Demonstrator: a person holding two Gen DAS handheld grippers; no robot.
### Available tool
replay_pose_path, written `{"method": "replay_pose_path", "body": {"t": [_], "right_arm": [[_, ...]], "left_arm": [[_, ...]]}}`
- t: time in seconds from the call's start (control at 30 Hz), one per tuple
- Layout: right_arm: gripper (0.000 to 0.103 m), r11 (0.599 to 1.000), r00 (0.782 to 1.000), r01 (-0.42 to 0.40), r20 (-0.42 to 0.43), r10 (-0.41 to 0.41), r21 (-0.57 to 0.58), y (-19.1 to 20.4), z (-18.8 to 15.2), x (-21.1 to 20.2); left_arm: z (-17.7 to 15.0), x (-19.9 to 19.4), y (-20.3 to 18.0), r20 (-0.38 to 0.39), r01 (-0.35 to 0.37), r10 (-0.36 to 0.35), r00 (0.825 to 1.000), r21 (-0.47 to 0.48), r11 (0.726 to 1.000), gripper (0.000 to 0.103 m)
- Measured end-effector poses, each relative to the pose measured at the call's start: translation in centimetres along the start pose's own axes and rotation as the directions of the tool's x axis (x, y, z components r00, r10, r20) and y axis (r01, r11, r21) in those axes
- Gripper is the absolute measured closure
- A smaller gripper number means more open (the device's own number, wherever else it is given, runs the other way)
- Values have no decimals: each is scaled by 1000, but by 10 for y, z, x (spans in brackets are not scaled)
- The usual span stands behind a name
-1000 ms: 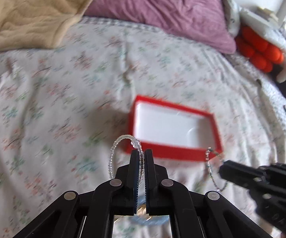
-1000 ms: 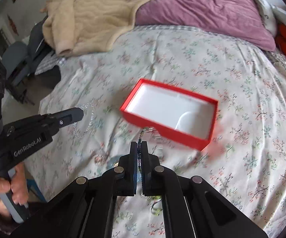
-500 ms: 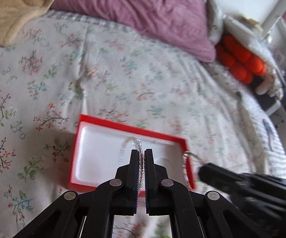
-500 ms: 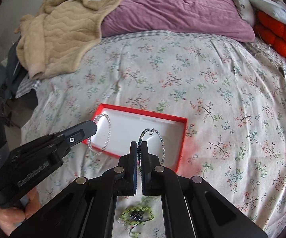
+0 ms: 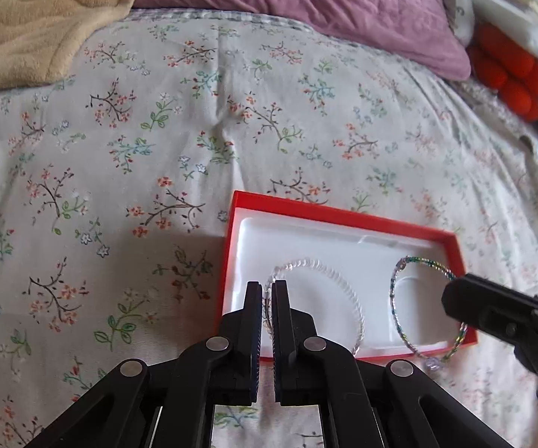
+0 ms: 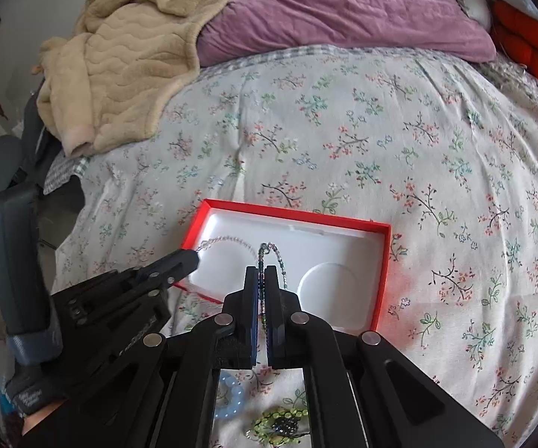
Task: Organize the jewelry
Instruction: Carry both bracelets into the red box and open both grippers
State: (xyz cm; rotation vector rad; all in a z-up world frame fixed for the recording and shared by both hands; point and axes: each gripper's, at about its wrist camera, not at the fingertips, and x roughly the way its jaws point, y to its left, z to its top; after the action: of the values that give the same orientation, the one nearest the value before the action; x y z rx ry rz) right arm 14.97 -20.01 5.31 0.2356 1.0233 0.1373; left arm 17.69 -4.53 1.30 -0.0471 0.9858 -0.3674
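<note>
Both tongs (image 5: 267, 291) (image 6: 261, 280) level over red box (image 5: 343, 217)

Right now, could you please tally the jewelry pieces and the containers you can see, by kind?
Beaded bracelets held over the box: 2, the clear bracelet and the multicolour bracelet.
Pieces lying on the bedspread: 2, the pale blue ring of beads and the green beaded piece.
Boxes: 1, the red box.
Total: 5.

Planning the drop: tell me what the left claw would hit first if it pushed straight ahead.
Likely the white floor of the red box: the left claw, shut on the clear bead bracelet, points down into it, near its left wall. Depth is unclear, so that wall could come first.
</note>
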Motion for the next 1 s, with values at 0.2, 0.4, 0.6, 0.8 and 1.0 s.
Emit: {"method": "replay_pose_path", "body": {"t": [0.2,0.4,0.6,0.8,1.0], "right_arm": [[100,997,997,76,7,-76,7,-15,0,4],[100,992,993,121,-1,-121,20,-33,0,13],[100,990,989,143,36,-143,1,-36,1,15],[82,990,990,141,18,-141,0,-39,2,13],[58,988,988,153,35,-152,-18,-38,-3,-2]], "left_arm": [[0,2,0,13,-40,40,999,21,999,102],[0,5,-5,39,-67,65,997,45,997,102],[-1,8,-9,53,-90,87,995,68,994,102],[-3,2,-14,58,-112,108,992,89,990,86],[-6,-10,-17,63,-132,126,990,108,985,71]]}}
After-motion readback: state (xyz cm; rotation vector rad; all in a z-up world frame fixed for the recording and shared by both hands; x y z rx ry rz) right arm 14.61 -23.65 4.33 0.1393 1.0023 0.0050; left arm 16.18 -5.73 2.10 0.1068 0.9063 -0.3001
